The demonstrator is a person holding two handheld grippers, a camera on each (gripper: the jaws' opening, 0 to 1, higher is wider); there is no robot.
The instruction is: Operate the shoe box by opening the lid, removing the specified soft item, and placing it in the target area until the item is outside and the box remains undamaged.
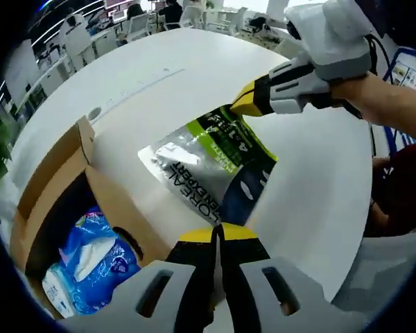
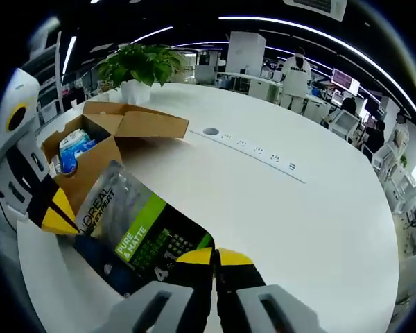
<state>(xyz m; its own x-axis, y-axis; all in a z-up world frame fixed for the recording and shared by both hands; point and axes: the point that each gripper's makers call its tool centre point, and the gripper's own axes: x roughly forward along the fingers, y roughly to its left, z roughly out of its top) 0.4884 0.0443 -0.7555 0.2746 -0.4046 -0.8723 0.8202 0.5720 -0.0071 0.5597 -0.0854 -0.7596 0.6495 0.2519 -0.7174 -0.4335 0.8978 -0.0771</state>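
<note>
Left gripper view: round white worktop [image 1: 194,76], wide and mostly bare. Open cardboard box [image 1: 62,187] at one edge, flaps spread, blue-and-white packs [image 1: 93,253] inside. Beside the box, out on the worktop side, a soft silver, green and dark pouch [image 1: 215,163] held up between both tools, fully outside the box. Left hand-held gripper [image 1: 218,232] pinched on one end of the pouch, yellow-tipped jaws closed with almost no gap. Right hand-held gripper [image 1: 249,100] clamped on the far end, away from the box.

Right gripper view: same box [image 2: 104,128] with a potted plant [image 2: 139,66] beyond it and a power strip [image 2: 253,149] running away from the box across the worktop [image 2: 305,222]. Pouch [image 2: 135,225] stretched between the left hand-held gripper [image 2: 55,215], on the box side, and the right hand-held gripper [image 2: 215,258], jaws shut on its corner.

Step in hand, by judgement: carrying the removed pouch to the target area; lid opened and removal done. Next, probably: lowering the pouch flat onto bare worktop well away from the box, then opening both pairs of jaws together, keeping clear of the flaps. Target spot itself not marked; cannot tell where exactly.
</note>
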